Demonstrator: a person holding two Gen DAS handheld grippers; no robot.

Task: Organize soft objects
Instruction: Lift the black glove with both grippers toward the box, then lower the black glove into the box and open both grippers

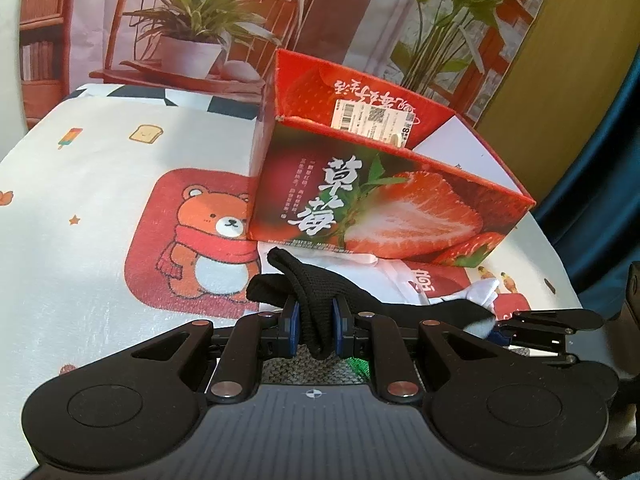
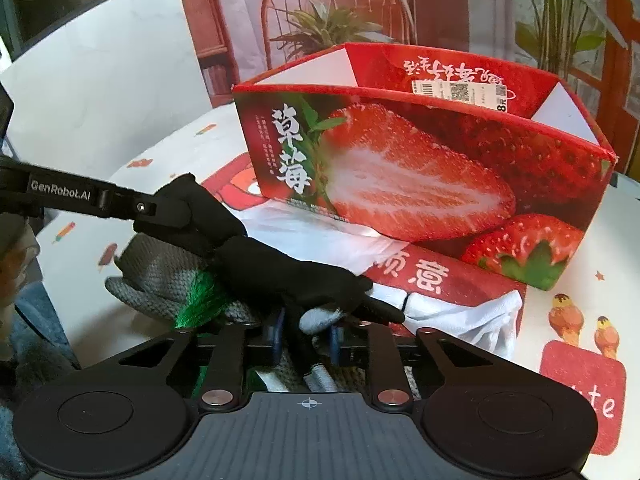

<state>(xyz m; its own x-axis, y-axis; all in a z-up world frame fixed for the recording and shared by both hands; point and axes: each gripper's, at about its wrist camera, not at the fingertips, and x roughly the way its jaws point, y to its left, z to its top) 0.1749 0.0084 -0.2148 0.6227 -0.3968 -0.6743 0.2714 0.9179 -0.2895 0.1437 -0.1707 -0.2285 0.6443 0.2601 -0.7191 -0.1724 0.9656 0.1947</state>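
Left gripper clamped on black sock, near side of strawberry box. Right gripper pinched on the sock's grey-toed end, over grey knit and white cloth.

A bear-print tablecloth lies before a backdrop picturing potted plants.

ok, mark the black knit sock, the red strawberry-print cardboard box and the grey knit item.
black knit sock (image 1: 316, 312), left wrist view, mid-fold
red strawberry-print cardboard box (image 2: 400, 184), right wrist view, front wall
grey knit item (image 2: 160, 276), right wrist view, top
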